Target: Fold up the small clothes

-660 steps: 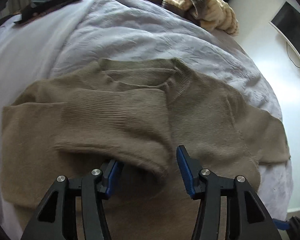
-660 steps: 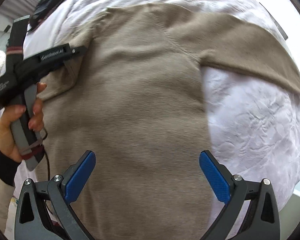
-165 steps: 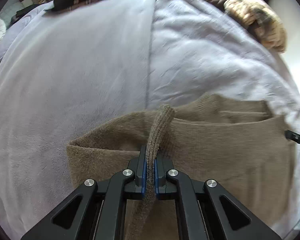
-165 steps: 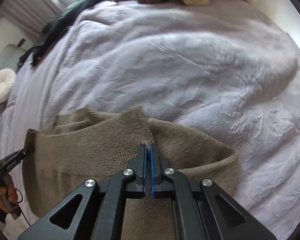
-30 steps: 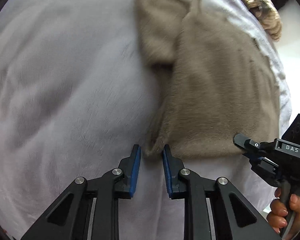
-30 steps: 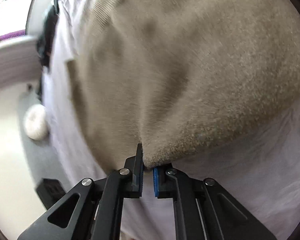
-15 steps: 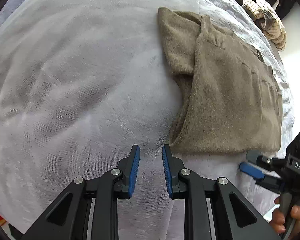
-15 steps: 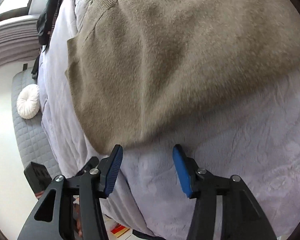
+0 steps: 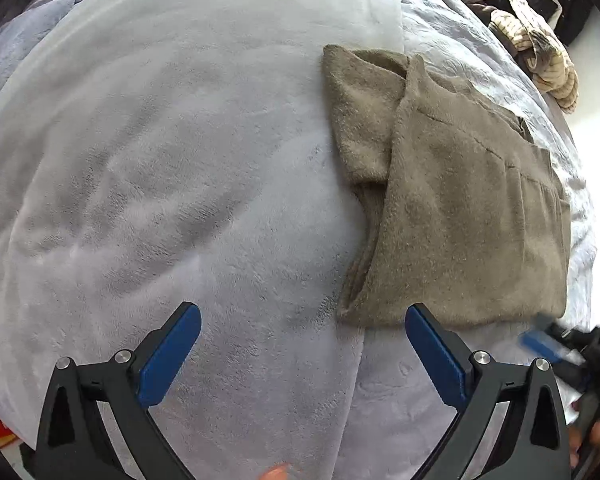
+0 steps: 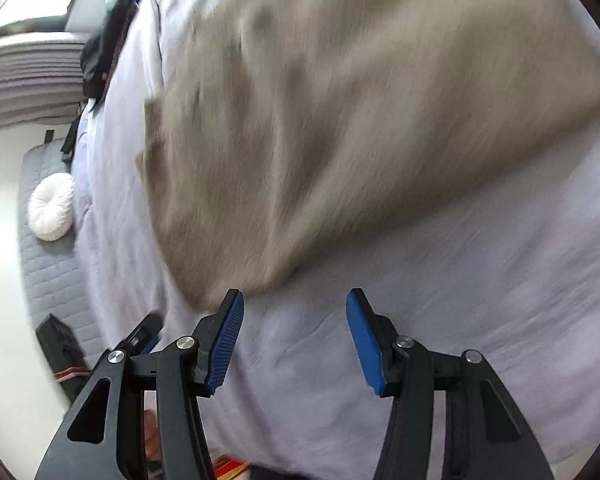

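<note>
The folded sweater [image 9: 460, 208] lies on the bed cover [image 9: 180, 160], just ahead and to the right of the left tongs [image 9: 302, 354], whose jaws have just sprung wide, empty. The right tongs [image 10: 294, 338] are half open, with nothing between them either, the sweater's edge just beyond. Best to lift both straight off, so the blue pads don't snag the knit, then smooth the loose flap.
</note>
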Demonstrator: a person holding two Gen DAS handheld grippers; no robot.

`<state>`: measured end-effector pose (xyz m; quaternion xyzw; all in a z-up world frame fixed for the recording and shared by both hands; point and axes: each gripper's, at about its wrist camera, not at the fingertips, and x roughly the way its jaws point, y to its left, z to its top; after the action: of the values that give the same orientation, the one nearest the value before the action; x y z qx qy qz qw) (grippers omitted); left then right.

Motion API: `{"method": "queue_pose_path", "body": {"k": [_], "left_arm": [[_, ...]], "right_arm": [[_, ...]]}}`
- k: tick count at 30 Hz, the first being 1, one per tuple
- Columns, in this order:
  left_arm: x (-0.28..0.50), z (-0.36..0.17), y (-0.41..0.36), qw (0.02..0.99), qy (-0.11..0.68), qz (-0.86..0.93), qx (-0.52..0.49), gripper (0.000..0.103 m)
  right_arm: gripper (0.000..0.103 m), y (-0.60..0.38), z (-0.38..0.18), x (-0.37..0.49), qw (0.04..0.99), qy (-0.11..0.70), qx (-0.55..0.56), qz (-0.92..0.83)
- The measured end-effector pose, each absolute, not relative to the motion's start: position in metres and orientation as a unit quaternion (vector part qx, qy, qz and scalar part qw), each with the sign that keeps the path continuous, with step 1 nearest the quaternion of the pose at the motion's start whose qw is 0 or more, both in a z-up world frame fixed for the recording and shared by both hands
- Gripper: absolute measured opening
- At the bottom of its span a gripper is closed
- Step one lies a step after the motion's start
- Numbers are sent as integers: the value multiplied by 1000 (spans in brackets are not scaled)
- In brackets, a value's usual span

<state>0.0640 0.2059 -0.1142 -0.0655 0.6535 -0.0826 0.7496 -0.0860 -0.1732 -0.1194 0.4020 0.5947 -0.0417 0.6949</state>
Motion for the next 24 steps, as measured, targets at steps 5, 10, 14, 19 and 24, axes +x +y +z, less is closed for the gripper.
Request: {"method": "queue_pose_path", "body": {"k": [5,10,14,19,24], "left_arm": [[67,-118,213,746,659,-75,-66,102],[69,-123,208,740,665,-75,-65,102],[70,-121,199,740,667,-72,-58,102],[69,-118,188,747,660,-70,-39,102],[71,-120,179,743,665,-64,-35,102]], "right_arm": [[57,-261,-92,-76,751,564,306,-152],[57,-329,-118,-71,721,585,329,-172],[8,-331,-144,-69,694,631,321,-134],[6,-330,-135,-79,710,637,274,-123],[6,-339,-149,-87,702,641,283,-131]]}}
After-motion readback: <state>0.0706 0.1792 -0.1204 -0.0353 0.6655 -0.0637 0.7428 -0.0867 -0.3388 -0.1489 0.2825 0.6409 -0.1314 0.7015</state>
